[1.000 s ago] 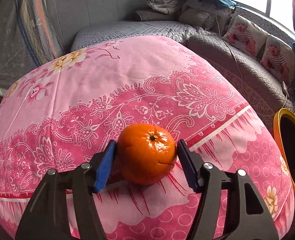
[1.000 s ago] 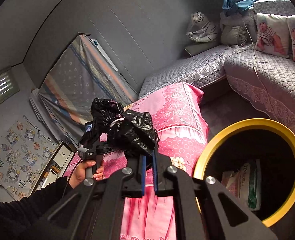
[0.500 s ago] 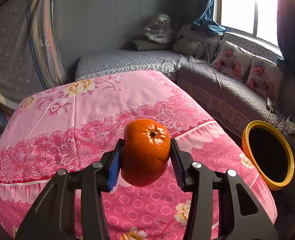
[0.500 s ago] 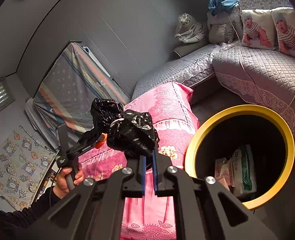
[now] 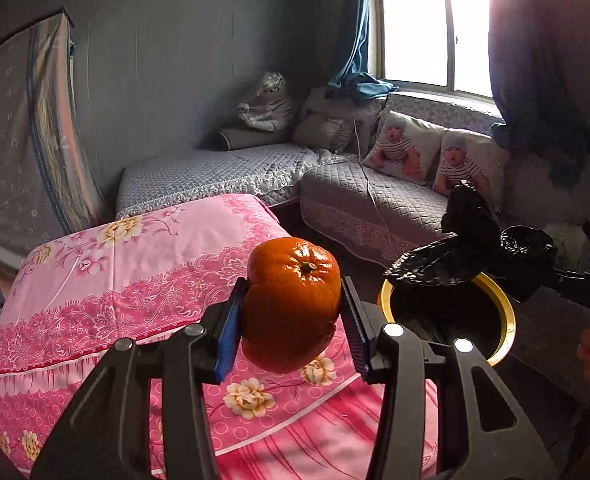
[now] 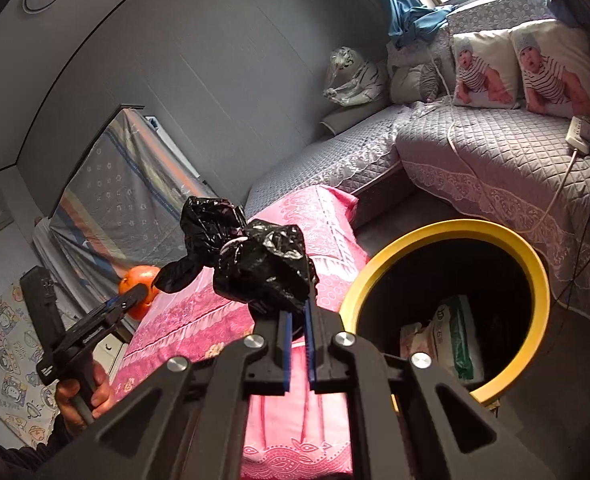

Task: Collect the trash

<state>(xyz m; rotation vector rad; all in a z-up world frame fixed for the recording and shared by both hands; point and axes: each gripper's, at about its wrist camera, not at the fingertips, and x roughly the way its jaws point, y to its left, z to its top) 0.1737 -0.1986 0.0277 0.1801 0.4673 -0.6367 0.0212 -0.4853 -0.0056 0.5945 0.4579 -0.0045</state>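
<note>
My left gripper (image 5: 291,320) is shut on an orange (image 5: 291,304) and holds it in the air above the right edge of the pink table. The orange also shows in the right wrist view (image 6: 137,292), far left. My right gripper (image 6: 298,344) is shut on a crumpled black plastic bag (image 6: 263,264), held up just left of the yellow-rimmed bin (image 6: 535,280). In the left wrist view the bag (image 5: 467,252) hangs over the bin's rim (image 5: 503,320). The bin holds white and green packaging (image 6: 455,340).
A table with a pink floral cloth (image 5: 107,276) lies left of the bin. A grey quilted corner sofa (image 5: 367,200) with baby-print cushions (image 5: 399,148) and a plush tiger (image 5: 267,104) stands behind. A power strip (image 6: 581,134) with cable lies on the sofa.
My left gripper has risen and moved right with the orange, toward the bin. My right gripper with the black bag has come closer to the bin.
</note>
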